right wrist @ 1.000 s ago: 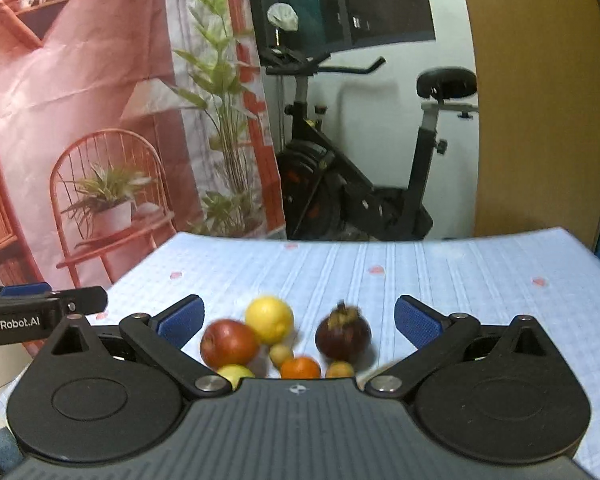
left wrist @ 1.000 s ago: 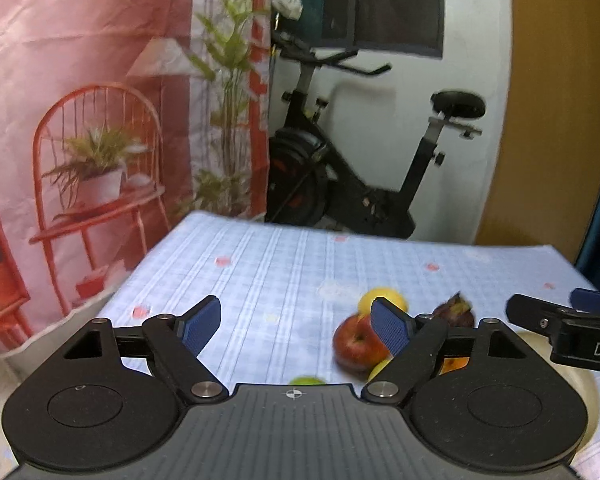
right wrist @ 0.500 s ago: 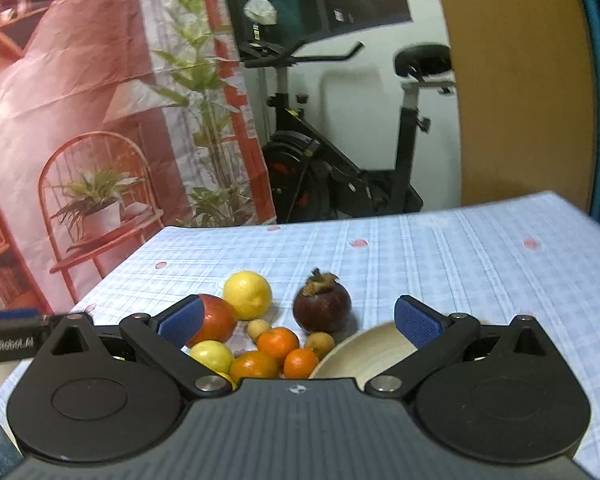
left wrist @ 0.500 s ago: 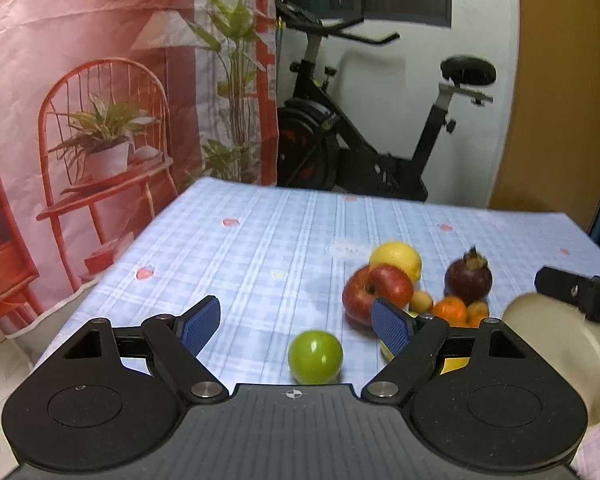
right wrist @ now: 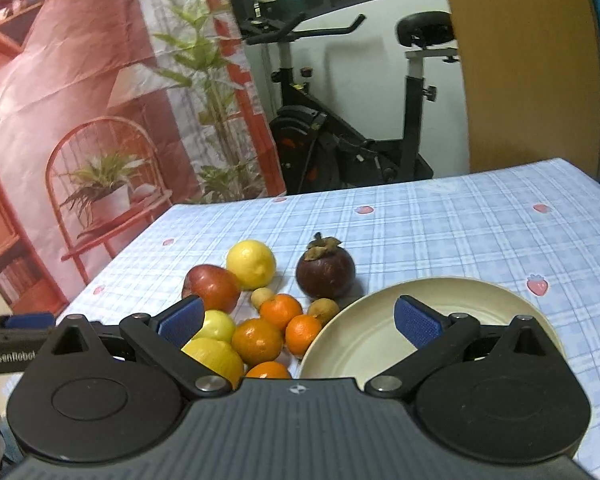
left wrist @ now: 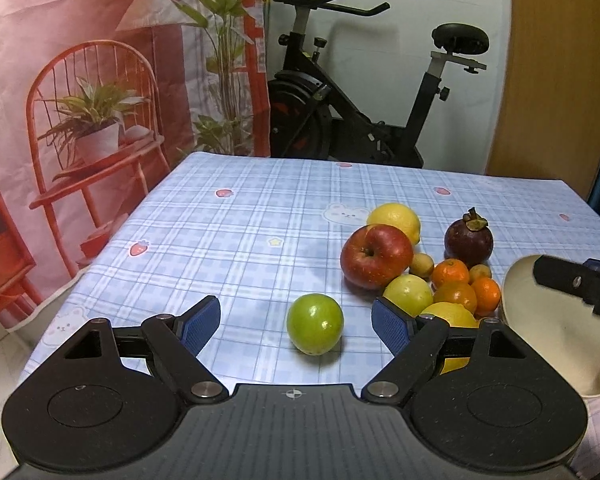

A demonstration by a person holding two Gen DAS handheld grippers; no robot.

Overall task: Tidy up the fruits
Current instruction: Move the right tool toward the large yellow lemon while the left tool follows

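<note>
Behind my checked table [left wrist: 236,240] stands an exercise bike [left wrist: 360,92]. My left hand-held gripper [left wrist: 296,322] gapes around a green fruit [left wrist: 315,324]; a fruit pile [right wrist: 260,320] crowds beside it, then the plate [right wrist: 364,344] under my wide-open right hand-held gripper [right wrist: 298,320].

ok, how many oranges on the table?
4 oranges, clustered left of the plate: one at the back, one by the plate's rim, the biggest in the middle, one half hidden behind the right gripper. More may be hidden there.
</note>
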